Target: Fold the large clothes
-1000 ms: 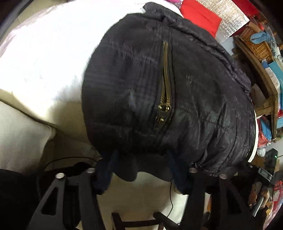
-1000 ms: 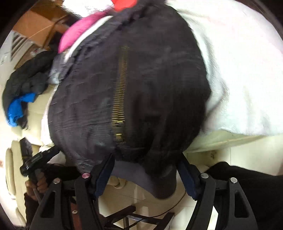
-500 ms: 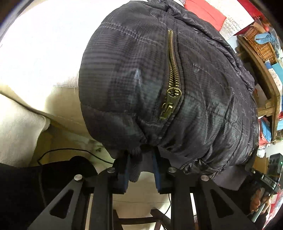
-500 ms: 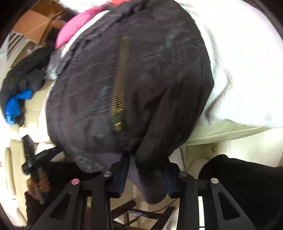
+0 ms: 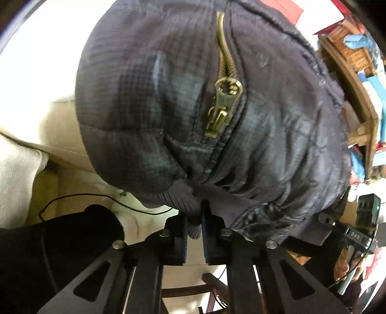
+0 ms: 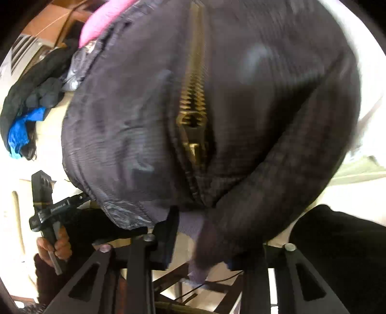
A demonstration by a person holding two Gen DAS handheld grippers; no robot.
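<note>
1. White bedding [image 5: 36, 72] spreads under everything, and the dark quilted jacket [image 5: 149, 101] lies heaped on it, its lower edge hanging off the near side toward me.
2. My left gripper [image 5: 194, 227] has its jaws pressed together on the jacket's ribbed hem [image 5: 183, 200], a thin fold of knit pinched between them.
3. My right gripper [image 6: 202, 239] has its jaws closing, with a thicker bunch of the same hem and the quilted shell between them; the near finger [image 6: 168, 231] touches the cloth, the other is hidden under the fabric.
4. Just above the left jaws, the brass zipper [image 5: 223, 101] runs up the front of the jacket, its pull hanging down toward the hem.
5. From the right wrist view, the same zipper sits directly above the right jaws, blurred.
6. My left hand [image 6: 56, 244] shows at the lower left of the right wrist view, wrapped round its gripper's handle.
7. Farther out on the left side of that view lies a pile of dark clothes [image 6: 31, 82] with a blue piece [image 6: 19, 132] in it, and something pink [image 6: 103, 21] sits beyond the jacket's collar.
8. At the right edge of the left wrist view stands a wooden shelf [image 5: 357, 91] with a wicker basket [image 5: 349, 38] on it.
</note>
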